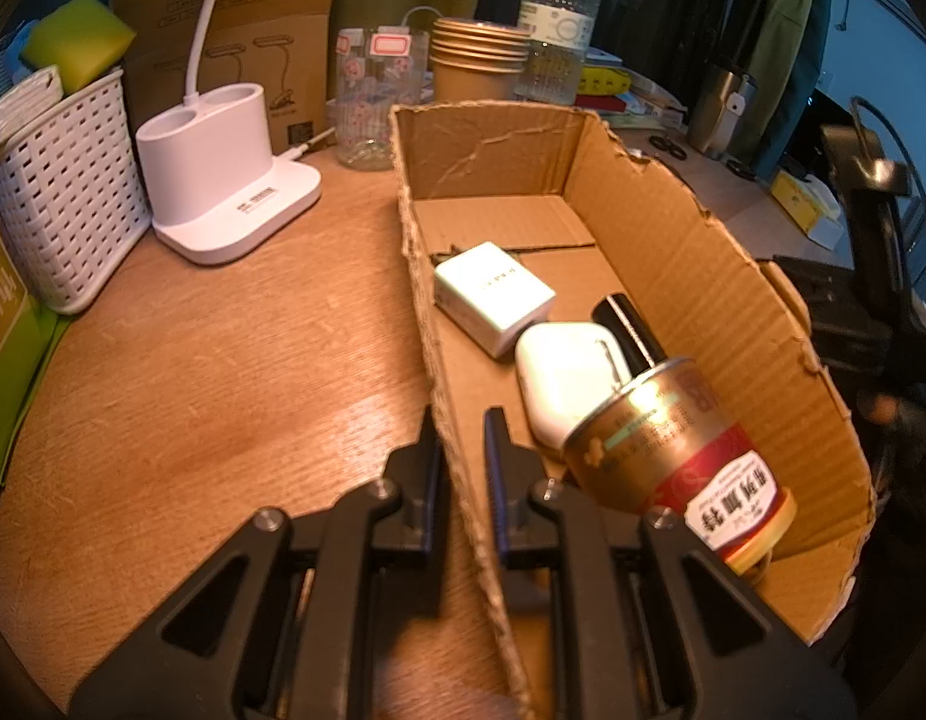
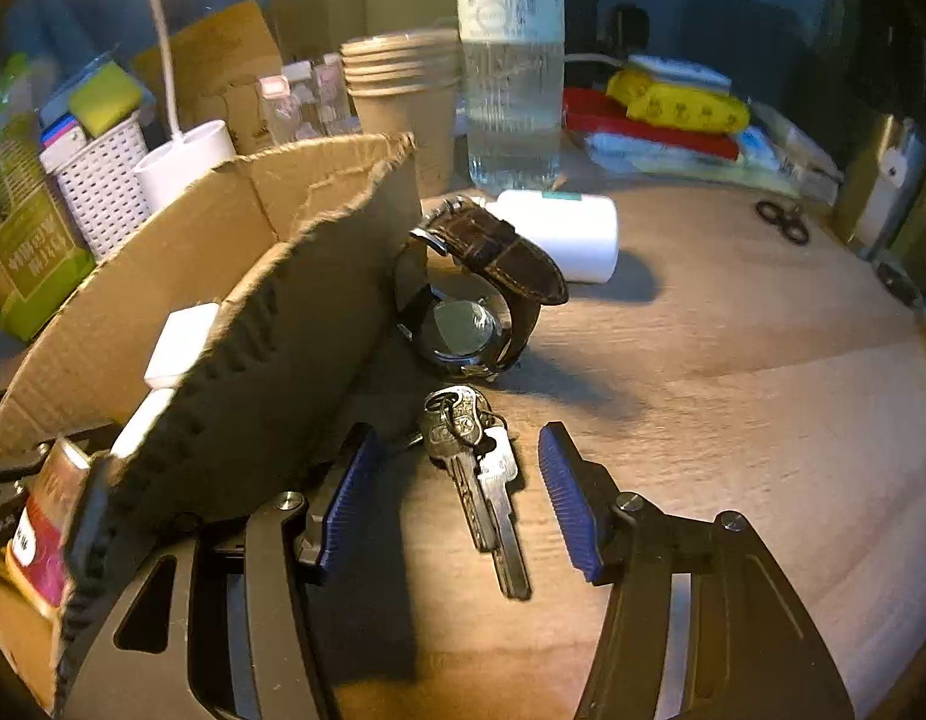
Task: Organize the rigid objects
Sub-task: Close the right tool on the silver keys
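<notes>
An open cardboard box (image 1: 733,300) lies on the wooden table. It holds a small white box (image 1: 493,297), a white case (image 1: 568,381), a black tube (image 1: 628,327) and a gold and red can (image 1: 673,456) lying on its side. My left gripper (image 1: 463,438) is shut on the box's near wall. In the right wrist view the box (image 2: 271,312) is at left. A bunch of keys (image 2: 481,474) lies on the table between the pads of my open right gripper (image 2: 457,480). A brown-strapped watch (image 2: 481,294) and a white cylinder (image 2: 568,234) lie beyond.
Behind the box stand a white lamp base (image 1: 223,174), a white basket (image 1: 61,192), a glass (image 1: 373,102), stacked paper cups (image 1: 478,60) and a water bottle (image 1: 556,24). Scissors (image 2: 784,219), books (image 2: 661,120) and a steel flask (image 2: 883,180) sit at the right.
</notes>
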